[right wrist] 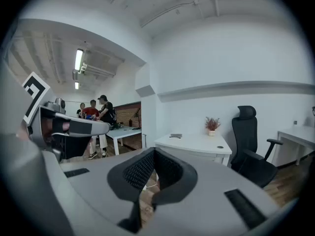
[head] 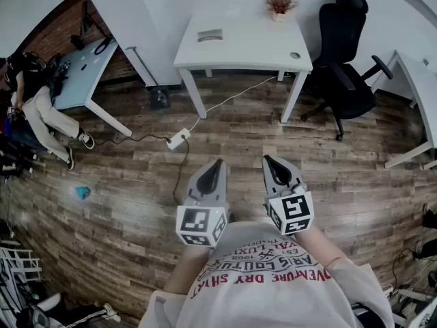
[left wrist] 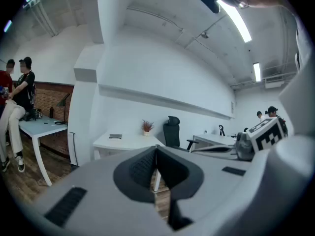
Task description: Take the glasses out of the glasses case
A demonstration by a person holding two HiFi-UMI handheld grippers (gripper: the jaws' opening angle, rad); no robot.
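Claws pressed together, empty: left gripper [head: 218, 162] and right gripper [head: 267, 159] hang over floor [head: 130, 183]. Far off, the dark item [head: 209, 35] on the white desk [head: 259, 50] may be the glasses case; arriving shut, jaws would shove it off.

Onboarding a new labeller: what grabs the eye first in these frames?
The left gripper and right gripper, held side by side above the wood floor, both shut and empty. Ahead stands a white table with a potted plant at its far edge, a black office chair to its right.
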